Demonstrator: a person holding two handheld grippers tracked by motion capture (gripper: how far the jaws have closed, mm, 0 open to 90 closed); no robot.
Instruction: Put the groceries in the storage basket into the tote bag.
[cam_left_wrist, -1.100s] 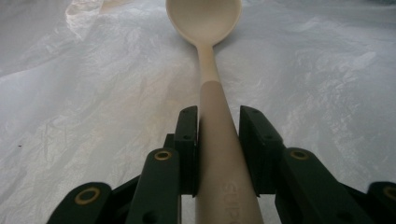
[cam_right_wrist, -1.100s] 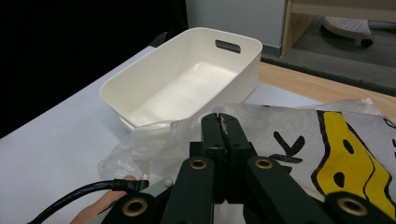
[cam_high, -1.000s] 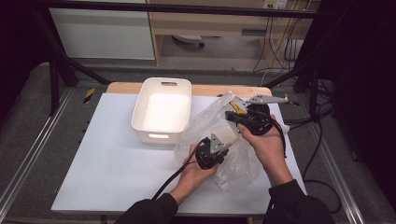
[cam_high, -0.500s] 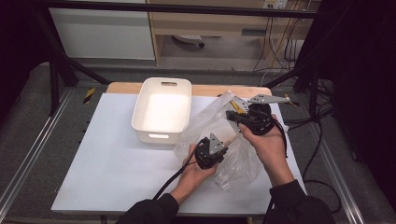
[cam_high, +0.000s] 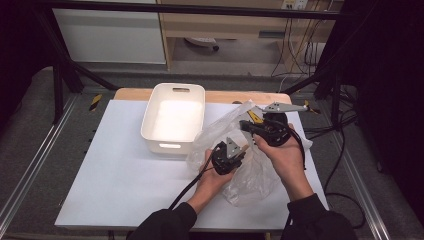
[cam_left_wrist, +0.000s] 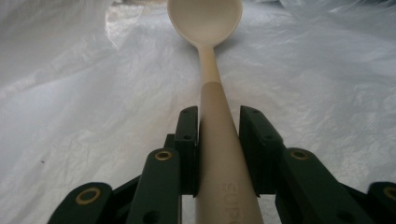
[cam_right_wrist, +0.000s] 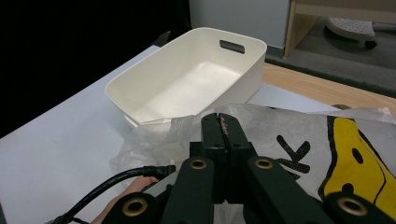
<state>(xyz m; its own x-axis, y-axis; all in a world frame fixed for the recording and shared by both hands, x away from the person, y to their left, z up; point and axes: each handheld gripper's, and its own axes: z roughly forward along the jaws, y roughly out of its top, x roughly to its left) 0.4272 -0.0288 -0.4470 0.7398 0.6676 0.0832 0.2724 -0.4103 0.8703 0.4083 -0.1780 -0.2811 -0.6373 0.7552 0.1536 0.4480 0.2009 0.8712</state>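
A clear plastic bag (cam_high: 255, 175) with a yellow and black print (cam_right_wrist: 350, 154) lies at the right of the white table. My right gripper (cam_high: 245, 125) (cam_right_wrist: 219, 120) is shut on the bag's upper edge and holds it up. My left gripper (cam_high: 241, 151) (cam_left_wrist: 218, 116) reaches into the bag's mouth and is shut on the handle of a cream plastic spoon (cam_left_wrist: 212, 79). The spoon's bowl points away from the jaws, with bag film all around it. An empty white bin (cam_high: 172, 146) (cam_right_wrist: 140, 77) stands just left of the bag.
The white table top (cam_high: 115, 170) stretches bare to the left and front of the bin. A wooden strip (cam_high: 235, 96) runs along its far edge. Metal frame rails (cam_high: 30, 165) border both sides, and cables (cam_high: 320, 132) hang off the right edge.
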